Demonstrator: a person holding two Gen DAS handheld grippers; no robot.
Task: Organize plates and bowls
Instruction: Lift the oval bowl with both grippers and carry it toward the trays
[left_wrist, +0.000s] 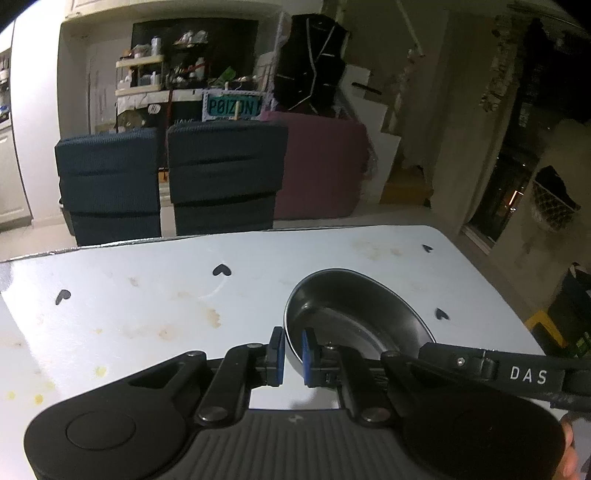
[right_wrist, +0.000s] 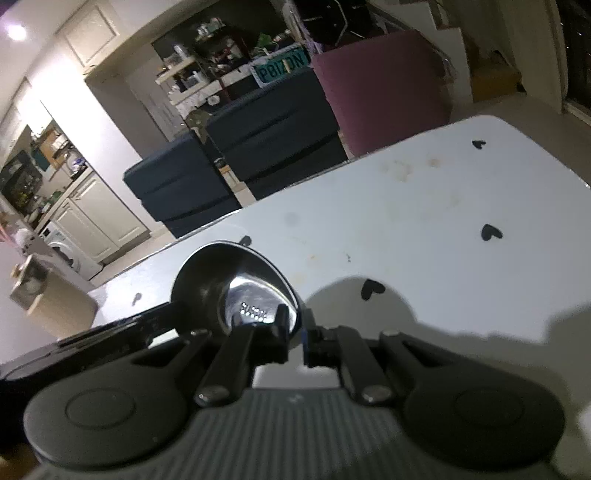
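Both tools pinch the rim of one round, shiny steel bowl (left_wrist: 354, 317), held tilted over the white table (left_wrist: 147, 295): left tool (left_wrist: 292, 356) nearly closed on its near edge, right tool (right_wrist: 295, 338) likewise. Black heart marks (left_wrist: 222, 271) and yellowish stains dot the smooth tabletop

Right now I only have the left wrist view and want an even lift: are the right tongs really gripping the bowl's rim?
Observer: Yes. The right wrist view shows the right tongs shut on the rim of the bowl, one finger inside and one outside.
Operator: What lies off to that view's left, past the table?
Observer: Beyond the edge of the table there is a washing machine beside kitchen cabinets.
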